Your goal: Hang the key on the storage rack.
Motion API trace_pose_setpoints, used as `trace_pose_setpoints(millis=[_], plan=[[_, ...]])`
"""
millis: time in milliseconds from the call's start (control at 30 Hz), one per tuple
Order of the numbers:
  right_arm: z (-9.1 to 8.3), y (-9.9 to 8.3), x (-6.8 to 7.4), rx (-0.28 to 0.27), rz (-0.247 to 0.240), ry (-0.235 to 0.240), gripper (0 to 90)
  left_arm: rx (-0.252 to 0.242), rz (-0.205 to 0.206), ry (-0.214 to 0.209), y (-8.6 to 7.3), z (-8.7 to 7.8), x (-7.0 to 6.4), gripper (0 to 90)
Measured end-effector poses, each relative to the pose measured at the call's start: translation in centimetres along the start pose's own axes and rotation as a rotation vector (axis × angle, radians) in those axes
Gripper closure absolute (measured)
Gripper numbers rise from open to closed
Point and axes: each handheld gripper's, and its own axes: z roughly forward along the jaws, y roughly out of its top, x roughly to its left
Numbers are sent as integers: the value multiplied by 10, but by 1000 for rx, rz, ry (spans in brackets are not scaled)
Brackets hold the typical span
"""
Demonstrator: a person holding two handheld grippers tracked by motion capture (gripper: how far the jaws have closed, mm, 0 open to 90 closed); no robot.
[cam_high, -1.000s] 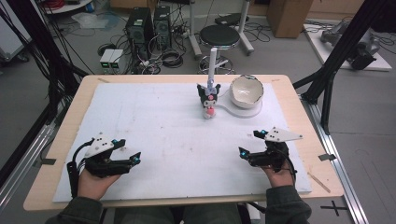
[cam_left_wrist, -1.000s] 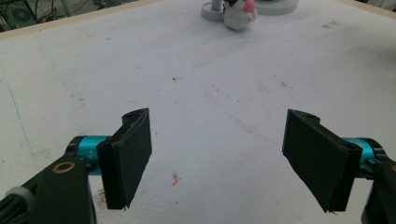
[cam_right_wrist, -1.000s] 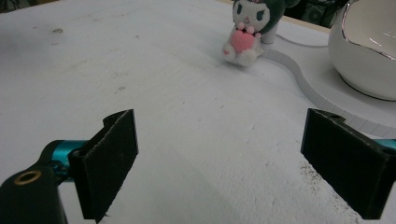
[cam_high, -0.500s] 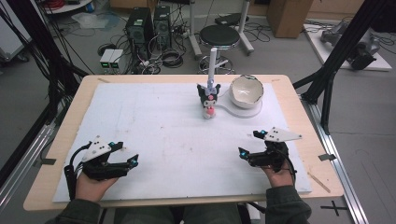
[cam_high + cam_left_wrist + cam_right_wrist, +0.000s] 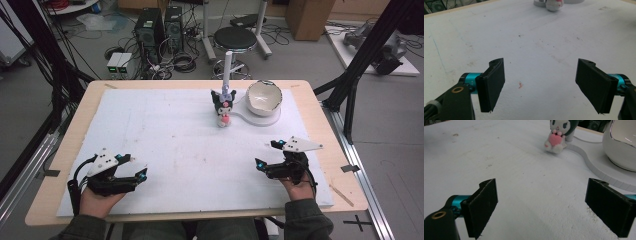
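Note:
A small plush toy (image 5: pixel 223 106) with dark ears and a pink heart stands upright at the far middle of the white mat (image 5: pixel 175 135). To its right, a white bowl-shaped shell (image 5: pixel 263 97) rests on a flat white base (image 5: pixel 260 120). My left gripper (image 5: pixel 137 167) lies near the front left, open, with bare mat between its jaws (image 5: pixel 544 85). At the front right, my right gripper (image 5: pixel 267 154) is open too and points toward the plush (image 5: pixel 557 136) and the shell (image 5: pixel 624 142). Nothing is held.
A thin white post (image 5: pixel 228 62) rises behind the plush. The mat covers most of the wooden table (image 5: pixel 320 120). Black frame legs (image 5: pixel 350 95) stand off the table's right and left sides. A stool (image 5: pixel 235 37) and computers sit on the floor beyond.
My left gripper has shifted slightly toward the near edge. The right gripper, the plush and the shell have not moved.

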Motion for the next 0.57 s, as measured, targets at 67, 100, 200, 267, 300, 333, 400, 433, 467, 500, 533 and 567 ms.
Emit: trace_pose_setpoints(millis=[67,100,200,267,300,333,400,433,467,500,533,567], plan=[[0,0,0,0,0,-1,100,6,-1,2,-1,0,1,223],[1,0,0,0,0,1,100,7,-2,2,-2,1,0,223],[1,0,0,3,1,4,100,9,0,0,-3,1,0,223],[1,0,0,4,1,3,100,12,0,0,-3,1,-1,220],[1,0,0,4,-2,3,101,15,4,-1,-4,1,-1,217],[1,-1,0,6,0,5,100,15,6,-3,-4,1,-1,214],[1,-1,0,8,1,6,100,17,8,-2,-4,2,-2,209],[1,-1,0,10,4,5,100,18,5,-3,-4,2,-2,204],[1,-1,0,11,6,6,100,18,3,-2,-4,2,-2,195],[1,-1,0,12,5,6,100,18,5,-3,-4,2,-2,191],[2,-1,-1,9,2,6,100,18,5,-4,-4,2,-2,190],[2,-1,-1,11,6,8,101,19,3,-5,-4,2,-2,186]])
